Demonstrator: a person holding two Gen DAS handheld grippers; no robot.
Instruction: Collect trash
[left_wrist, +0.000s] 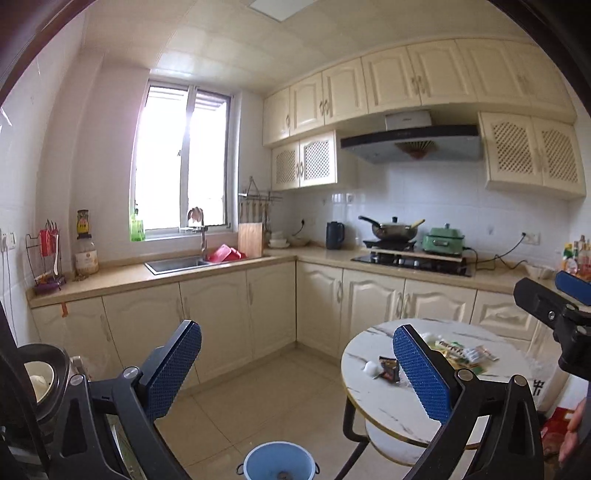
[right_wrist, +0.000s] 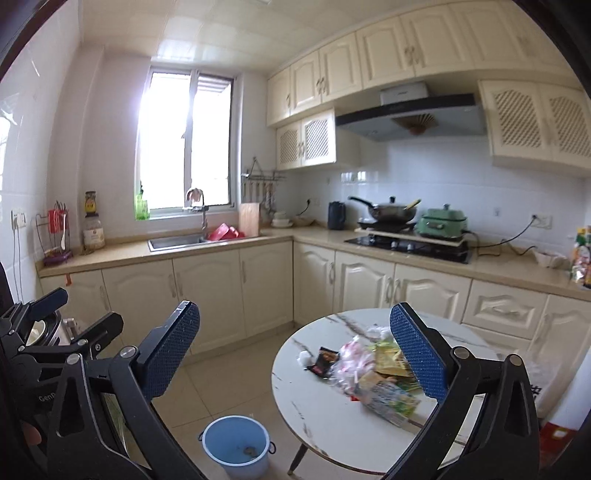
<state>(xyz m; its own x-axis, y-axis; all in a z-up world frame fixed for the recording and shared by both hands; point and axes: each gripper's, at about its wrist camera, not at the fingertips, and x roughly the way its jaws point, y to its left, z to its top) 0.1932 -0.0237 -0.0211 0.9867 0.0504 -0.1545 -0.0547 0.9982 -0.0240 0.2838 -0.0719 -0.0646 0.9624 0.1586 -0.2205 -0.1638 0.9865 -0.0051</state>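
Note:
A round white marble table (right_wrist: 317, 417) carries a heap of trash: a dark snack wrapper (right_wrist: 325, 361), a pink-and-white plastic bag (right_wrist: 351, 363), green and yellow packets (right_wrist: 391, 397) and a white crumpled tissue (right_wrist: 304, 357). The same table (left_wrist: 384, 406) with the wrapper (left_wrist: 388, 368) and tissue (left_wrist: 369, 367) shows in the left wrist view. A blue bucket (right_wrist: 236, 448) stands on the floor left of the table; it also shows in the left wrist view (left_wrist: 277, 461). My left gripper (left_wrist: 299, 369) and right gripper (right_wrist: 295, 354) are both open and empty, held above the floor near the table.
An L-shaped counter (right_wrist: 140, 254) with cream cabinets runs along the far walls, with a sink (right_wrist: 173, 242), a stove (right_wrist: 406, 243) with a wok and a green cooker. A black appliance (left_wrist: 40, 380) stands at the left. Tiled floor (right_wrist: 229, 380) lies between.

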